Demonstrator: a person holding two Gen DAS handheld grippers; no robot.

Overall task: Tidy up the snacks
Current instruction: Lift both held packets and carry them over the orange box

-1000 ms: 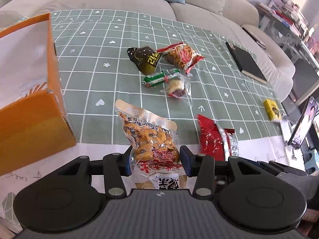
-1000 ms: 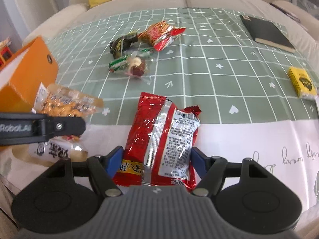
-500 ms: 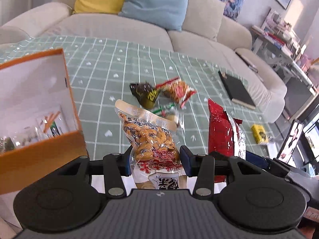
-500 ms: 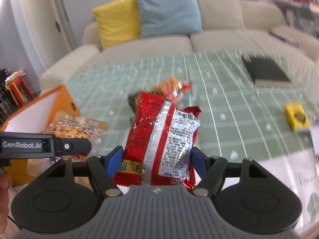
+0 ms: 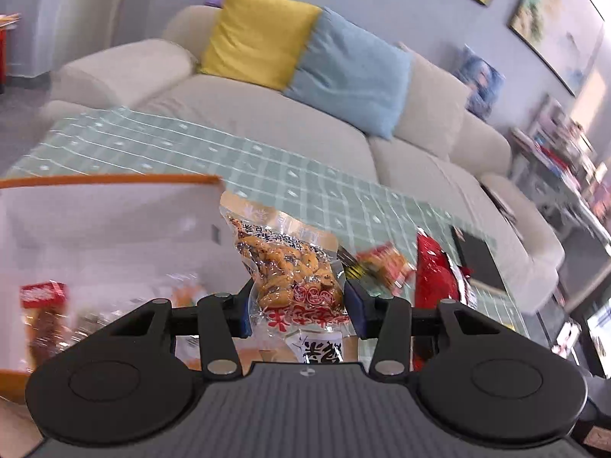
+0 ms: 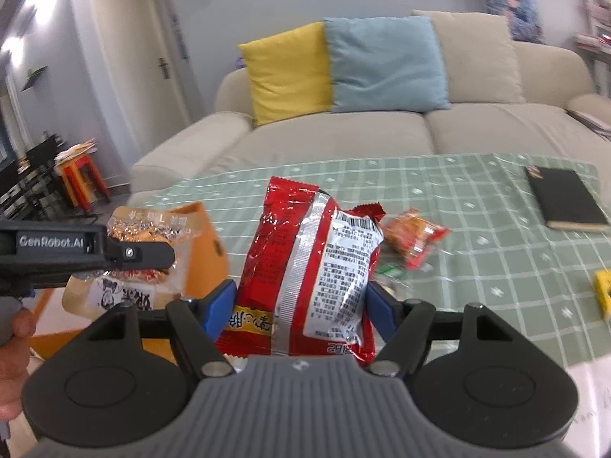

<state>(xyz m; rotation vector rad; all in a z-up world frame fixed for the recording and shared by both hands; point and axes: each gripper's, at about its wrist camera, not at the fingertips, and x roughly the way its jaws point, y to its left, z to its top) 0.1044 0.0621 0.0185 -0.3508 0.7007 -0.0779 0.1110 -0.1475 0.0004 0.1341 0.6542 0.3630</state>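
My left gripper [image 5: 298, 309] is shut on a clear pouch of golden-brown snacks [image 5: 290, 267], held in the air beside the open orange box [image 5: 110, 221], which holds several packets. My right gripper [image 6: 301, 305] is shut on a red and silver snack bag [image 6: 317, 267], lifted above the green checked tablecloth [image 6: 477, 236]. In the right wrist view the left gripper [image 6: 126, 255] with its pouch [image 6: 152, 229] hangs at the left in front of the orange box [image 6: 206, 244]. A red-orange snack packet [image 6: 414, 238] and a small green one [image 6: 387, 271] lie on the cloth behind.
A black notebook [image 6: 565, 202] lies at the cloth's far right and a yellow packet [image 6: 603, 294] at the right edge. A beige sofa [image 6: 382, 129] with yellow and blue cushions stands behind the table. A person's hand [image 6: 15, 343] shows at the left edge.
Both grippers have risen off the table with their packets and tilted up, so the sofa and wall now fill the views. The left one has swung toward the orange box.
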